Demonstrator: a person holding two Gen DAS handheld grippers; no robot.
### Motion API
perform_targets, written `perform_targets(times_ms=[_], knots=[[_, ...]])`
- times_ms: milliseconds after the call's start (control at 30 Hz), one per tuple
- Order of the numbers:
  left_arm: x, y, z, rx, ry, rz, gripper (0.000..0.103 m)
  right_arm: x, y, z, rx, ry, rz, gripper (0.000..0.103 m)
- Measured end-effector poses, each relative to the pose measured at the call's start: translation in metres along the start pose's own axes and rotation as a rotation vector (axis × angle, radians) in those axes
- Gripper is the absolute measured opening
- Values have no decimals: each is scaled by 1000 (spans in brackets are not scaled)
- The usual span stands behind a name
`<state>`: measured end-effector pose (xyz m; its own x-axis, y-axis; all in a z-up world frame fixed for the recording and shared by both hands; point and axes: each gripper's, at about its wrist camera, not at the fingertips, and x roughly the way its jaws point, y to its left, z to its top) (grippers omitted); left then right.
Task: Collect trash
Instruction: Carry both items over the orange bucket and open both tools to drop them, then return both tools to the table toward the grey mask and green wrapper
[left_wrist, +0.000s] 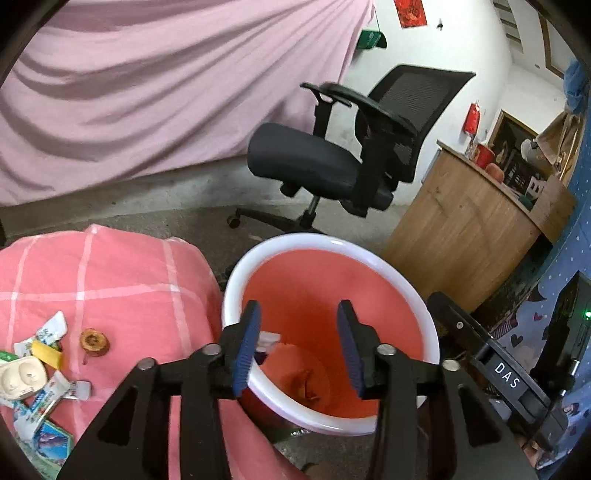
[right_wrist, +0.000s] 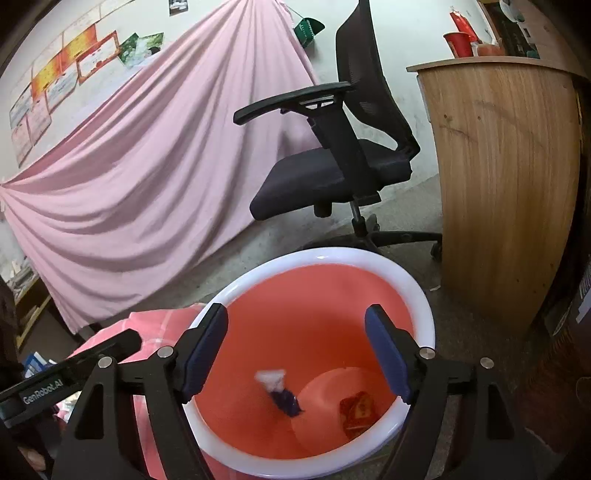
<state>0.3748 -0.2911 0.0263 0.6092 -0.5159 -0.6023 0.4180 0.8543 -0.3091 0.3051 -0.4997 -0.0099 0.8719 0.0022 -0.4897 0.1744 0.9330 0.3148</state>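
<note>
Trash (left_wrist: 40, 365) lies scattered on the pink checked cover (left_wrist: 122, 280), left of the bin (left_wrist: 332, 243). Both grippers hang open and empty over the bin; the left gripper (left_wrist: 301, 347) is nearer the pile than the right gripper (right_wrist: 295, 354).

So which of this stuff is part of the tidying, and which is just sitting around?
Part of the job:
- red bin, white rim
- wrapper falling into it
- red packet at its bottom
- wrappers on the pink cloth
- left tongs and right tongs, both open over the bin

Just there:
- office chair
- wooden counter
- pink sheet
</note>
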Motion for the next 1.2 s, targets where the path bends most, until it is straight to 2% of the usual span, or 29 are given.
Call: perform_targets(times_ms=[33,100,200,267,300,333,433,600,800,1000,1200], knots=[[-4,2,0,-4,-17,8,49,-1,1,0,-1,-6,0,81],[-15,5,-1,-14,-54,22,53,-7,5,2,-12,-29,10,83],[-36,12,-2,-22,-112,57,62,-17,15,3,-45,-79,18,93],[-52,16,-3,-24,-158,77,70,-26,22,3,-66,-118,28,100],[-62,19,-4,-26,-189,86,80,-32,27,4,-79,-146,41,103],[-73,22,-6,-31,-225,97,88,-36,31,4,-89,-167,51,103],[-103,32,-14,-50,-335,144,99,-51,47,3,-128,-243,88,103],[-148,49,-29,-47,-456,224,100,-73,77,-3,-194,-351,173,103],[-190,71,-51,-49,-528,330,100,-93,111,-12,-265,-425,273,103],[-220,95,-79,-62,-542,415,100,-107,139,-26,-321,-470,360,103],[-244,122,-113,-109,-498,465,100,-103,170,-43,-433,-448,410,103]])
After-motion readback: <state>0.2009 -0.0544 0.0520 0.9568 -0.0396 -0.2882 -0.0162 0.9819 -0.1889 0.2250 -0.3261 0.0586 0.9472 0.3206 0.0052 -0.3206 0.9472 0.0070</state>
